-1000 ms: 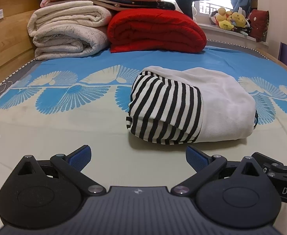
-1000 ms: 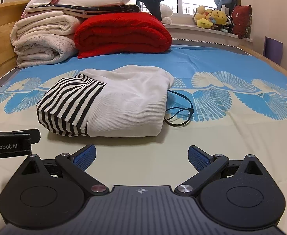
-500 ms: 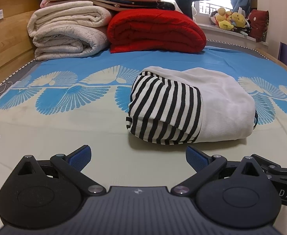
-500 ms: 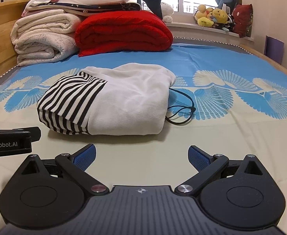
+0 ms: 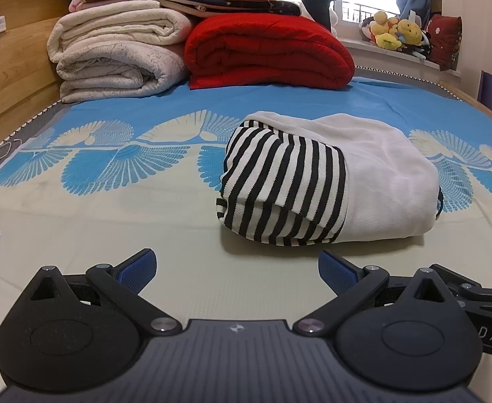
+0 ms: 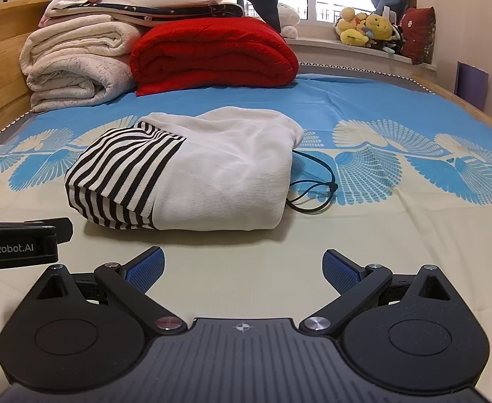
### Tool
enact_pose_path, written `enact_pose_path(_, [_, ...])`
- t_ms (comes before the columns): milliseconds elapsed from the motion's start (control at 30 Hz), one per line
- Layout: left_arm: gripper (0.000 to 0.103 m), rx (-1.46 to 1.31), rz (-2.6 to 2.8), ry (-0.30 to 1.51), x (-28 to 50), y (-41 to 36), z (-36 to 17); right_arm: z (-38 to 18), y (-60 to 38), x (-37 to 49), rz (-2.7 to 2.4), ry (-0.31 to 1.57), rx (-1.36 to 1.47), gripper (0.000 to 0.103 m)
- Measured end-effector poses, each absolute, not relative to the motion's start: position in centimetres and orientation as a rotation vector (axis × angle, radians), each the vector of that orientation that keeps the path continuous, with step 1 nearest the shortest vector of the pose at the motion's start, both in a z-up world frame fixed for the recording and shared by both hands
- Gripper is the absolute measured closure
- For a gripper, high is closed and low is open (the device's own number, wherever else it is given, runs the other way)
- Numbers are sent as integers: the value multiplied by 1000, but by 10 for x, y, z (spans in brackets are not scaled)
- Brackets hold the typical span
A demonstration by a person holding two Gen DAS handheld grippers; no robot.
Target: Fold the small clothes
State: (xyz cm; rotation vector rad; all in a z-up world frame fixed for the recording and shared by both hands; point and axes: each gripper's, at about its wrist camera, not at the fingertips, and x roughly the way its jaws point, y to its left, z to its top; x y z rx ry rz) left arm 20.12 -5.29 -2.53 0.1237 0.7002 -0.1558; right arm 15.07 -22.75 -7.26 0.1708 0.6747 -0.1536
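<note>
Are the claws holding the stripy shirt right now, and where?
No, nothing is held. The left gripper and right gripper are both open and empty, short of the folded shirt, which lies on the bed.

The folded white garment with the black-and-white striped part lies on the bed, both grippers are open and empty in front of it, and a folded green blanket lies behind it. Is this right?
One detail is wrong: the folded blanket behind the garment is red, not green, as the right wrist view shows. The rest holds: the garment lies on the bed, and the left gripper and right gripper are open and empty.
</note>
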Motion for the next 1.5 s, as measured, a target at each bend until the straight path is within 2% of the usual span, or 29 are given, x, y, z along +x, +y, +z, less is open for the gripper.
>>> enact_pose_path(1500, [0,137,-145,720,203,-56,-30,-75,-224,151,-142,682,173,3])
